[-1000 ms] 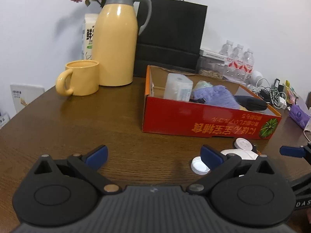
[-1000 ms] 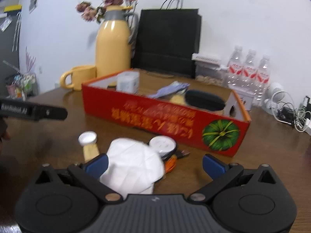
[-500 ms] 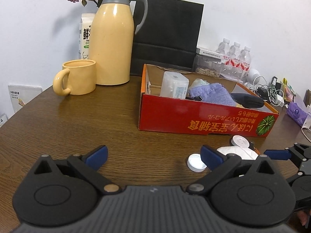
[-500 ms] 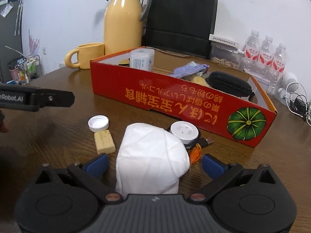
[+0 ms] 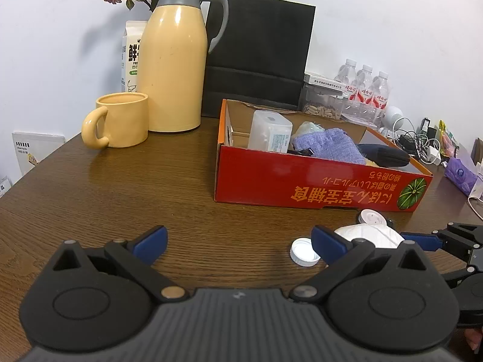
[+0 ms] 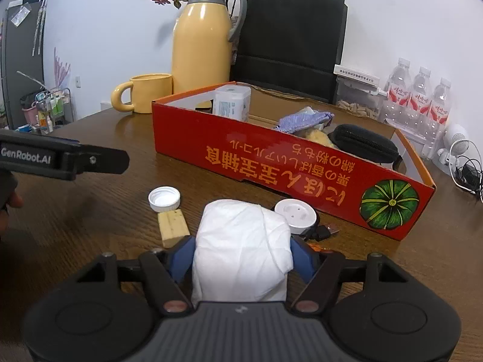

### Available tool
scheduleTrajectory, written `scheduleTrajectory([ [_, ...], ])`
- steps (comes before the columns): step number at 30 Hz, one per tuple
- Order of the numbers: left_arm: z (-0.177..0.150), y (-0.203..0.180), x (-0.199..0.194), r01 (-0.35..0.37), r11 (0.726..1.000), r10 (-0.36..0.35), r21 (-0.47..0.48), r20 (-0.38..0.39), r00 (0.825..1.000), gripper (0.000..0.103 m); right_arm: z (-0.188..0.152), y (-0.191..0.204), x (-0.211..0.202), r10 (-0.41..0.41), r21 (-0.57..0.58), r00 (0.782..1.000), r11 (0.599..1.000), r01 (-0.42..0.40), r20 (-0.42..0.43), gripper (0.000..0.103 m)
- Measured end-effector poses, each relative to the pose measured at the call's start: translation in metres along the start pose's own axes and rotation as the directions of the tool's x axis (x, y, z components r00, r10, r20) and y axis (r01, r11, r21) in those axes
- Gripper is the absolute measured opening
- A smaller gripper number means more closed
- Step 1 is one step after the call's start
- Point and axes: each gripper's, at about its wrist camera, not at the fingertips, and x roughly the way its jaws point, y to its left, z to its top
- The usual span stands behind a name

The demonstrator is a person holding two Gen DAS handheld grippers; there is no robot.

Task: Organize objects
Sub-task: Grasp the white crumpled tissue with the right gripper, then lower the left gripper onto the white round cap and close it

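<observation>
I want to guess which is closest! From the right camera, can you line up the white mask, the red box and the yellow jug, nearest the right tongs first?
1. White mask: between the closing right tongs.
2. Red box: just beyond, toward the right.
3. Yellow jug: farthest, behind the box, upper left.

Both wrist views sit low over the table (image 5: 120, 181) — close, facing the wall — sharing the red box (image 5: 302, 181) (image 6: 271, 169).

three water bottles (image 6: 419, 96), one mug (image 6: 148, 92), one thermos (image 6: 200, 39), one red box (image 6: 271, 169).
</observation>
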Motion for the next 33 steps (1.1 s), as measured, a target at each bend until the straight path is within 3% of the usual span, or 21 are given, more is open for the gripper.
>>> scheduleTrajectory([
  [18,-0.002,0.001,0.006,-0.004,1.000,0.004,-0.007,-0.018,1.000,0.103,-0.001,-0.002,-0.015,-0.037,0.006,0.995,0.999,0.037,0.091,0.066],
  [22,-0.002,0.000,0.009,0.024,1.000,-0.024,-0.013,-0.022,0.999,0.103,0.000,-0.004,-0.019,-0.037,0.015,0.993,0.999,0.035,0.112,0.066],
  [33,0.001,-0.035,0.036,0.014,0.998,-0.008,0.068,-0.081,0.997,0.103,0.002,-0.021,-0.034,-0.084,0.073,0.981,0.995,0.072,0.174,0.067],
])
